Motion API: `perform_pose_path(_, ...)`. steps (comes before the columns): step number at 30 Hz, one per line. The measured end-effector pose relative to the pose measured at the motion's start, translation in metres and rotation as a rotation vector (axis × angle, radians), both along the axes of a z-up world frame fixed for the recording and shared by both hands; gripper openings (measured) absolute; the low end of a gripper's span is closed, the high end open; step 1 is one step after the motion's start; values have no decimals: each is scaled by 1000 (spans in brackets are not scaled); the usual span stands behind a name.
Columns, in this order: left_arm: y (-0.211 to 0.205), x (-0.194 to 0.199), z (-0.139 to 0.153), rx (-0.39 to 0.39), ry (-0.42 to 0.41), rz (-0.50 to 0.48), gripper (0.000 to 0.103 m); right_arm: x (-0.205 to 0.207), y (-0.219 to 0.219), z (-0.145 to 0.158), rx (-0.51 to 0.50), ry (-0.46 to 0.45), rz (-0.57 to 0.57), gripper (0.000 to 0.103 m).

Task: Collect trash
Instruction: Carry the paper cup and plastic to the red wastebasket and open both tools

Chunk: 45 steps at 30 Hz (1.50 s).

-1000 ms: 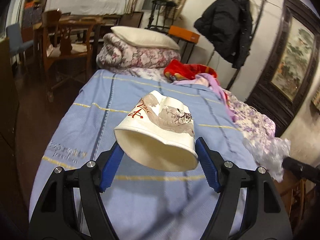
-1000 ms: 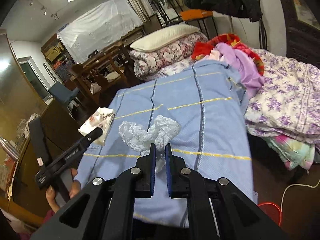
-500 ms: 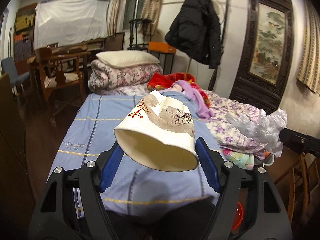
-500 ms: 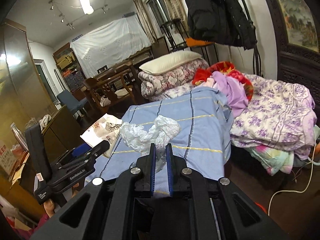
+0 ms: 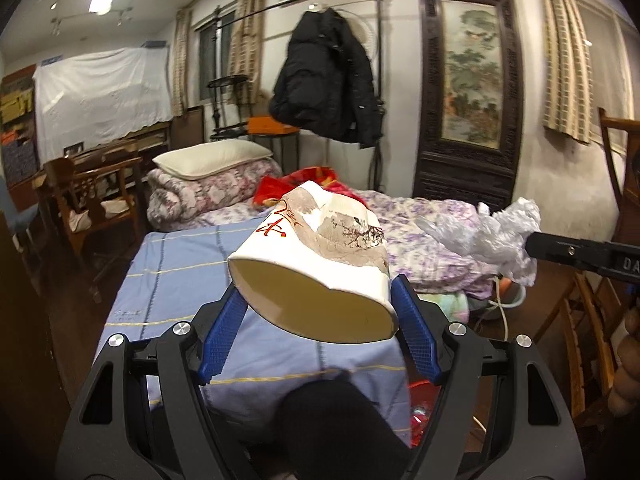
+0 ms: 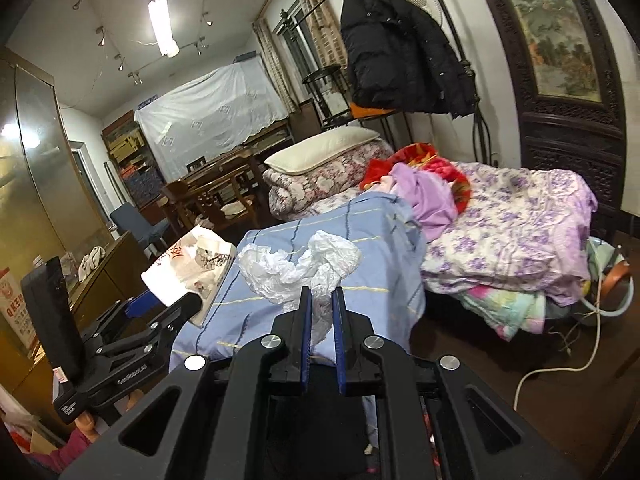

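Note:
My left gripper (image 5: 320, 316) is shut on a squashed white paper cup (image 5: 320, 256) with red script and a grey print, its open mouth facing the camera. The cup also shows in the right wrist view (image 6: 192, 268), held at the left. My right gripper (image 6: 320, 304) is shut on a crumpled white plastic bag (image 6: 300, 268). That bag shows in the left wrist view (image 5: 496, 236) at the right, hanging from the right gripper's black finger. Both grippers are raised near the foot of the bed with the blue striped sheet (image 5: 180, 264).
Folded quilts and a pillow (image 5: 208, 160) lie at the bed's head, with a purple floral blanket (image 6: 520, 232) on the right. A red bin (image 5: 424, 412) is partly seen on the floor below the bed's foot. Wooden chairs (image 5: 88, 192) stand left, a cabinet (image 6: 40, 200) beside.
Both grippers have pulled back and tilted up from the bed with their loads. The bed now lies lower and farther in both views, and the red bin shows below.

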<state>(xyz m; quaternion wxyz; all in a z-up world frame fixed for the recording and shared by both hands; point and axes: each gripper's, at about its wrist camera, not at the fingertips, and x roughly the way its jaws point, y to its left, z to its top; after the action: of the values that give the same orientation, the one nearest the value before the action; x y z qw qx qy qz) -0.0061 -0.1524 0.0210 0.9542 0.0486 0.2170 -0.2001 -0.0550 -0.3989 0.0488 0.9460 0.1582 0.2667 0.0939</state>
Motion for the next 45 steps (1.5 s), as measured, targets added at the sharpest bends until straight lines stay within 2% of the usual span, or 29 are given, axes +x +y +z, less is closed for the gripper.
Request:
perform_pose_path(6, -36, -7, -9, 43, 30, -77, 71, -11, -26, -9, -9, 19, -55, 12)
perform_pose_path(12, -63, 7, -30, 62, 101, -131, 71, -1, -58, -47, 32, 114, -101, 12)
perform_pose_path(20, -97, 40, -77, 115, 221, -182, 71, 28, -100, -138, 104, 334, -181, 12)
perform_pose_path(22, -105, 45, -89, 128, 248, -193, 71, 35, -111, -171, 124, 410, -204, 12)
perform_pose_path(26, -121, 59, -111, 156, 298, -210, 71, 44, -123, -222, 113, 519, -248, 12)
perform_pose_path(28, -128, 64, -119, 169, 317, -215, 71, 49, -125, -247, 77, 574, -272, 17)
perform_pose_path(30, -133, 68, -127, 181, 338, -221, 71, 49, -127, -259, 74, 594, -279, 54)
perform_pose_path(31, -136, 70, -132, 188, 349, -226, 71, 49, -127, -266, 86, 597, -284, 55)
perform_pose_path(36, -156, 73, -148, 224, 385, -260, 71, 46, -140, -265, 123, 555, -284, 55)
perform_pose_path(39, -172, 72, -160, 254, 402, -294, 71, 34, -153, -245, 166, 475, -319, 55)
perform_pose_path(45, -211, 70, -189, 315, 461, -388, 71, 14, -169, -209, 172, 353, -397, 59)
